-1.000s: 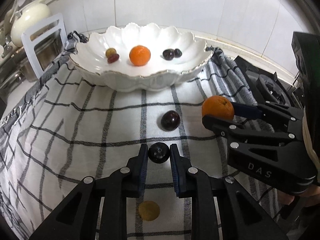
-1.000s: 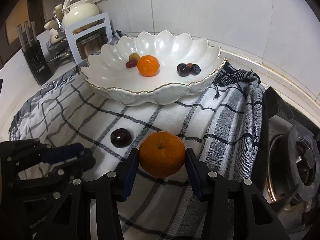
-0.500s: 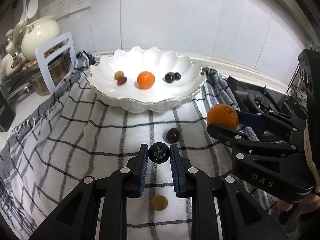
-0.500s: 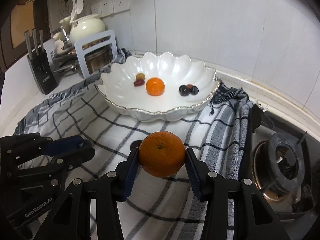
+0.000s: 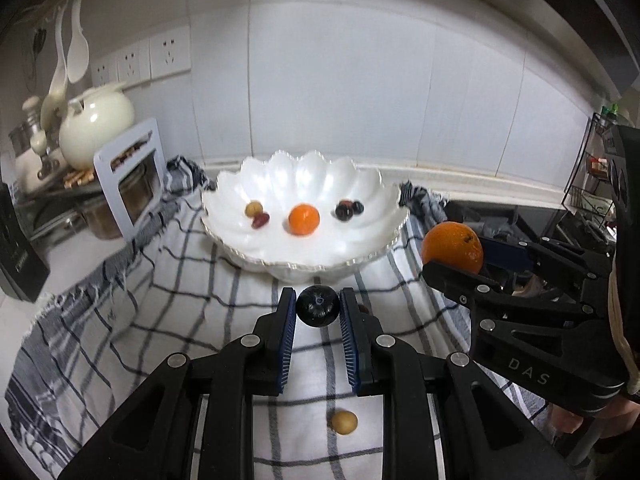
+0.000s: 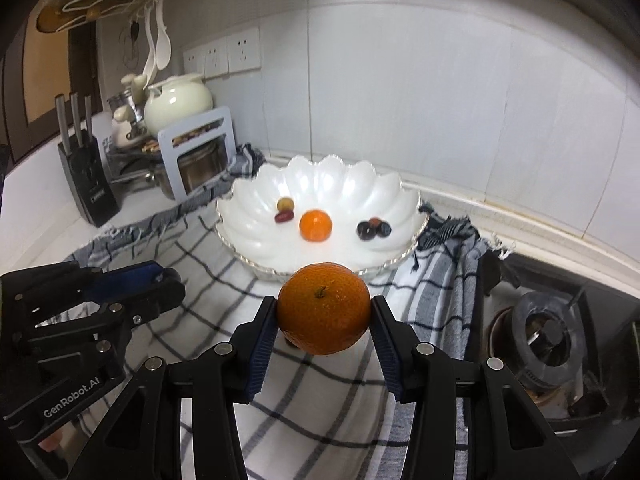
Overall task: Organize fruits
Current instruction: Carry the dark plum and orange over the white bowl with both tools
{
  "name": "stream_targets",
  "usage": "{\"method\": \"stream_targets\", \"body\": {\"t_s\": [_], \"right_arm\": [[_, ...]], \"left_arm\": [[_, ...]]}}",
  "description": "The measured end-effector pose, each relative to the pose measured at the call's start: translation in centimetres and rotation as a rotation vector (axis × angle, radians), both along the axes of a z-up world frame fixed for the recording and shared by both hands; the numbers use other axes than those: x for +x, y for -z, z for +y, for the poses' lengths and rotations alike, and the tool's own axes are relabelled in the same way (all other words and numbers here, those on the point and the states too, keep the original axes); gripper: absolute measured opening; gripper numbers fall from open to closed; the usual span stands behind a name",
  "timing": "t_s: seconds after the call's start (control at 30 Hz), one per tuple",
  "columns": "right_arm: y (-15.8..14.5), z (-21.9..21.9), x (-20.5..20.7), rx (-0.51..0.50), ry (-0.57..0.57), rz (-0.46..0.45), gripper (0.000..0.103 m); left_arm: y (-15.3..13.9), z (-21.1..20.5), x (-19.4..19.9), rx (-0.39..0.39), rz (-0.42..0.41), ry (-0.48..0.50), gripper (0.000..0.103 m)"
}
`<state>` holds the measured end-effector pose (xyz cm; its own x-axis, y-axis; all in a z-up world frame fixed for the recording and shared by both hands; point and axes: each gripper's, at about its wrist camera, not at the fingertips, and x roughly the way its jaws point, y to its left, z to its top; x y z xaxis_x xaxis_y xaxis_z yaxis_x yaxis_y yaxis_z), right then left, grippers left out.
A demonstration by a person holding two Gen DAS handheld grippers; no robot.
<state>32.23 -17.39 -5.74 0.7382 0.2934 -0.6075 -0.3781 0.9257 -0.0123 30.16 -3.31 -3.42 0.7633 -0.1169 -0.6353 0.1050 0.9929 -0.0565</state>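
My left gripper [image 5: 318, 312] is shut on a dark plum [image 5: 317, 305] and holds it in the air in front of the white scalloped bowl [image 5: 280, 264]. My right gripper [image 6: 324, 316] is shut on an orange [image 6: 324, 307], also raised, to the right of the left one; it shows in the left wrist view [image 5: 453, 247]. The bowl [image 6: 248, 236] holds an orange [image 5: 304, 219], dark plums [image 5: 349, 209] and two small fruits [image 5: 256, 214]. A small yellow fruit [image 5: 344, 422] lies on the checked cloth [image 5: 160, 320] below my left gripper.
A knife block [image 6: 86, 184], a cream teapot [image 6: 178, 98] and a rack with a metal pot [image 6: 196, 160] stand at the left. A gas stove burner [image 6: 548, 340] is at the right. The tiled wall is behind the bowl.
Both grippers have risen from the cloth with their fruits and pulled back, so the bowl looks farther and lower. The loose plum on the cloth is now mostly hidden behind my left gripper.
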Motion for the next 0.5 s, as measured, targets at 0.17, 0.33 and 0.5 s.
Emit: {"method": "stream_targets", "body": {"t_s": [0.17,0.33,0.5], "right_arm": [[-1.4,0.7,0.0,0.008,0.022,-0.041,0.048],[-2.5,1.1,0.5,0.019,0.044,-0.078,0.048],[-3.3,1.6,1.8,0.024,0.065,-0.102,0.048]], "left_arm": [[-1.4,0.7,0.3,0.009,-0.045,0.01,0.023],[-2.7,1.3,1.2,0.018,-0.09,0.023,0.023],[-3.7,1.6,2.6,0.025,-0.126,0.03,0.023]]}}
